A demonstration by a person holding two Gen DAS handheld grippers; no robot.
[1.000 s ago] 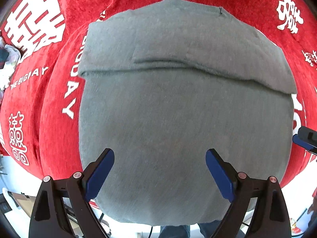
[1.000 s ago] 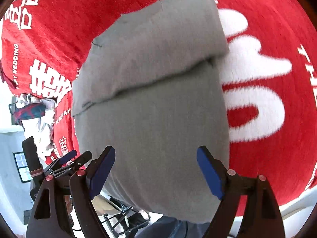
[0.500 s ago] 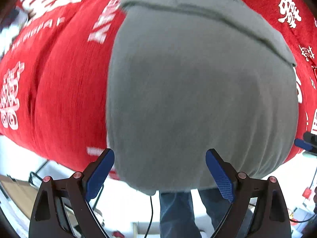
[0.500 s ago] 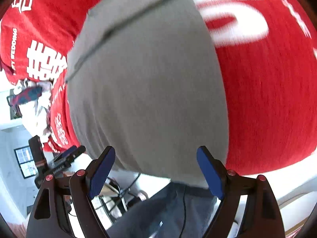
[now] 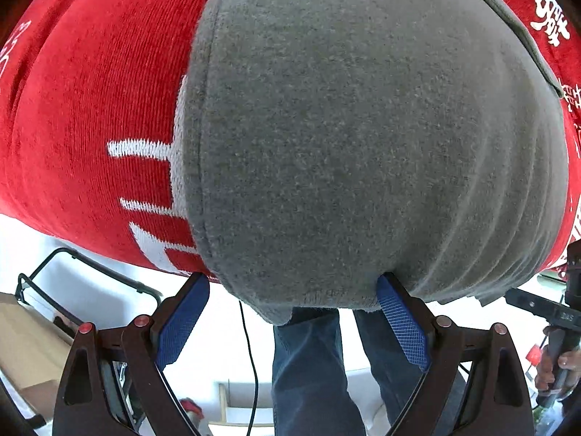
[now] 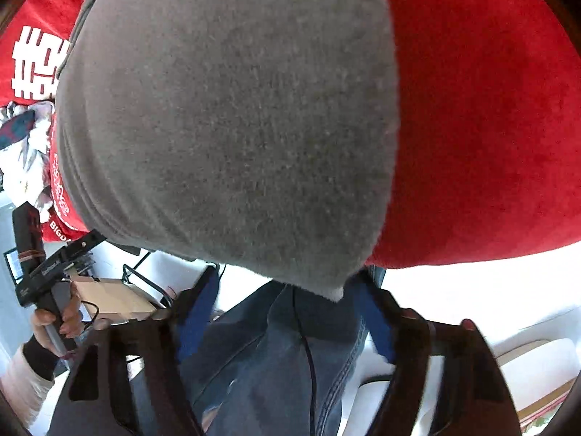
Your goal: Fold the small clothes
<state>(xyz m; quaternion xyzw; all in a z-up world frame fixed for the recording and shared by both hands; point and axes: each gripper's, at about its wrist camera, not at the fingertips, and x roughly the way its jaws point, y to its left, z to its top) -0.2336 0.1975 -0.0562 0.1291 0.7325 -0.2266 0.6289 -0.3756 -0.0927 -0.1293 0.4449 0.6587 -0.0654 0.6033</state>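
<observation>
Closer now than a second ago to the near hem of the grey garment [image 5: 363,145], spread on the red cloth [image 5: 90,109]. Left gripper [image 5: 292,312] with fingers apart, hem between the tips, right pad touching it. Right gripper [image 6: 287,312] closing, hem corner between its fingers, not yet pinched. Legible on the cloth left of the right gripper: "BIGD".

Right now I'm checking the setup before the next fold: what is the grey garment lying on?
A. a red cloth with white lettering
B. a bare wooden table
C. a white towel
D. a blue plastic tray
A: the grey garment lies on a red cloth printed with white characters, and its near edge hangs past the cloth's front edge.
</observation>
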